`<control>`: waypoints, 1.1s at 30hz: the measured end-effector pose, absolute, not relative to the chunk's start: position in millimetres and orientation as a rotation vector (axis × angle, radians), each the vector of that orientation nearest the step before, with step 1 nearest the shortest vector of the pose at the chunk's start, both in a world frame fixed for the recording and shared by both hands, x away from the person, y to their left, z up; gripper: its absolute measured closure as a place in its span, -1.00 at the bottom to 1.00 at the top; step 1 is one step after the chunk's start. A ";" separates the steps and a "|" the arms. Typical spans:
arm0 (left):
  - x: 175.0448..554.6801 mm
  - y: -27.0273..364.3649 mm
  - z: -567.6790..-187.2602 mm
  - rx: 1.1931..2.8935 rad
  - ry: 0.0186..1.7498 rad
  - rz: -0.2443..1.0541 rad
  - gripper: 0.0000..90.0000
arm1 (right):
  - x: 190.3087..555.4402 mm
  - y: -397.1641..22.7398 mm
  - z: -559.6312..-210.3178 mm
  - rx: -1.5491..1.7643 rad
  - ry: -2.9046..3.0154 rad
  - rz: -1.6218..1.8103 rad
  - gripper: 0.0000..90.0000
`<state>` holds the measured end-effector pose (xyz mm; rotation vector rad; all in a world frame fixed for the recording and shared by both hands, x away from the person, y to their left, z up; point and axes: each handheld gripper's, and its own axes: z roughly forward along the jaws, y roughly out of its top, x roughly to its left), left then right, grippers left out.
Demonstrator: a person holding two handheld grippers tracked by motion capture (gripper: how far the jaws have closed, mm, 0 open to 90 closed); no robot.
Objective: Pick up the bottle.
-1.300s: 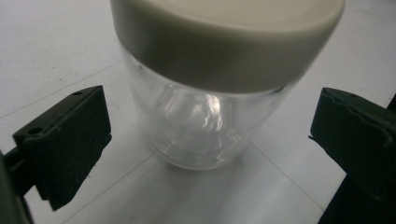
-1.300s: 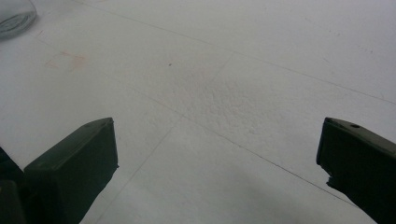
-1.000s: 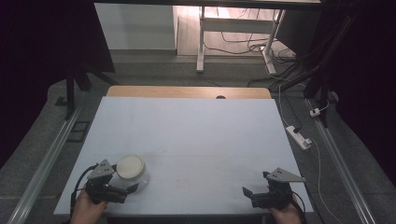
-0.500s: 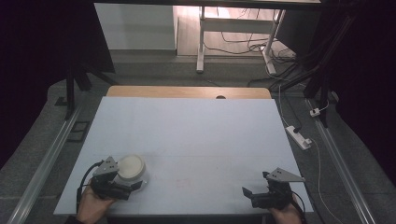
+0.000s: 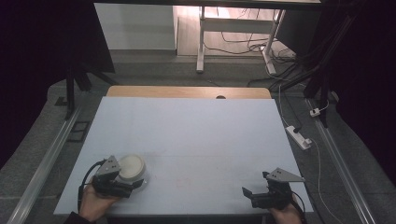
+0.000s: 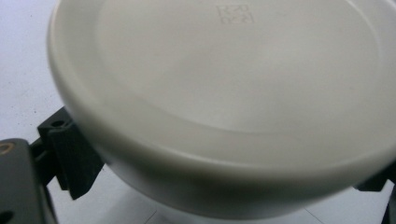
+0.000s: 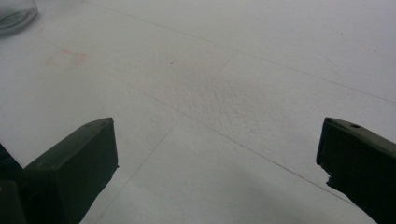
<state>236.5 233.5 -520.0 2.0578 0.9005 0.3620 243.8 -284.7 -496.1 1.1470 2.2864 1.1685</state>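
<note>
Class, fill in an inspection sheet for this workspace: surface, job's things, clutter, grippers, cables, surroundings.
Surface: white table top, faint pink smudge, wooden strip along the far edge.
Job's things: one white lidded container near the front left corner.
Clutter: nothing seen.
Grippers: left gripper with its fingers either side of the container, contact unclear; right gripper open, holding nothing, over the front right of the table.
Cables: power strip and leads on the floor to the right.
Surroundings: grey floor, white desk legs beyond.

High view overlooks the table (image 5: 196,135); gripper views skim it closely
</note>
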 end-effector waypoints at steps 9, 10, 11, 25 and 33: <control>236.6 233.5 -519.8 2.060 0.898 0.366 -0.85 | 243.8 -285.4 -495.9 1.153 2.285 1.178 -1.00; 236.7 233.3 -519.4 2.062 0.901 0.366 -0.84 | 243.7 -285.3 -495.9 1.152 2.285 1.177 -1.00; 236.8 233.1 -519.1 2.064 0.903 0.364 -0.84 | 243.7 -285.3 -495.9 1.152 2.285 1.177 -1.00; 237.4 228.3 -512.1 2.092 0.913 0.387 -0.84 | 243.7 -286.4 -495.7 1.159 2.278 1.189 -1.00; 239.4 224.9 -503.0 2.063 0.891 0.373 -0.84 | 244.0 -286.1 -495.9 1.160 2.281 1.185 -1.00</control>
